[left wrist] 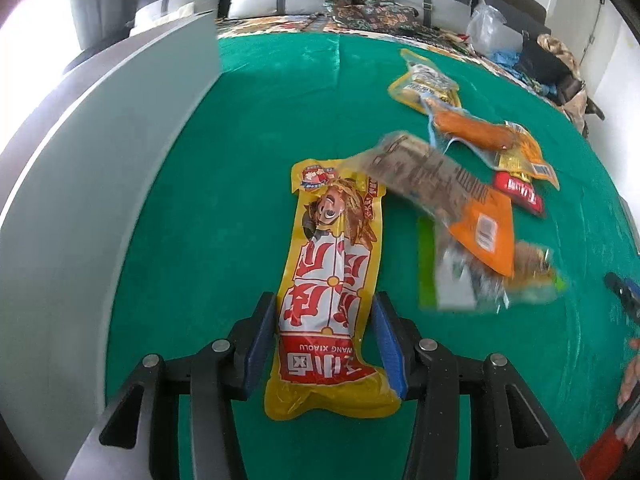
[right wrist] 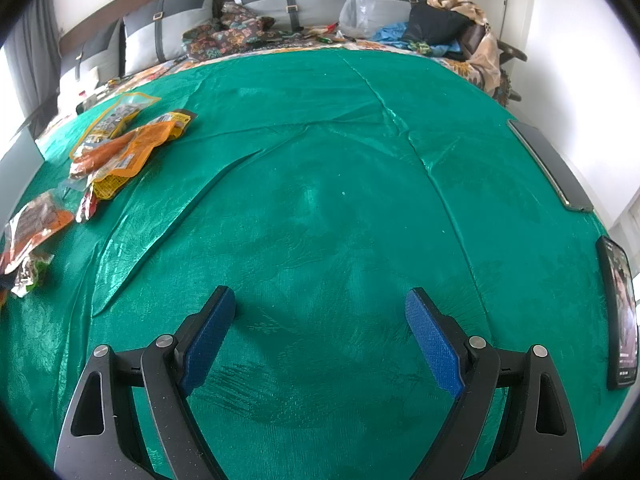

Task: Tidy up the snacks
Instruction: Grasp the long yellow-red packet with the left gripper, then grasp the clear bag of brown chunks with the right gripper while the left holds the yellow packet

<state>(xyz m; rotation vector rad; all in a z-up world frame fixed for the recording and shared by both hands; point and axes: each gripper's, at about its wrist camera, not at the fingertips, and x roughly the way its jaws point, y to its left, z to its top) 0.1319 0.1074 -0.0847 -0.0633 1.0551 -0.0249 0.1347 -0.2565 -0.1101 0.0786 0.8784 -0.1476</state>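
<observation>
My left gripper (left wrist: 326, 304) is shut on a long yellow and red snack packet (left wrist: 332, 280), which sticks out forward between the blue pads above the green cloth (left wrist: 248, 128). To its right lies a pile of snacks: an orange and brown packet (left wrist: 452, 204), a green and white packet (left wrist: 448, 280), a sausage packet (left wrist: 480, 132) and a yellow packet (left wrist: 424, 84). My right gripper (right wrist: 320, 304) is open and empty over bare green cloth (right wrist: 340, 200). The snack pile (right wrist: 116, 148) shows far left in the right wrist view.
A grey-white box wall (left wrist: 100, 160) stands along the left. A phone (right wrist: 620, 316) and a dark flat device (right wrist: 552, 168) lie at the cloth's right edge. Pillows, clothes and a plastic bag (right wrist: 360, 4) sit at the back.
</observation>
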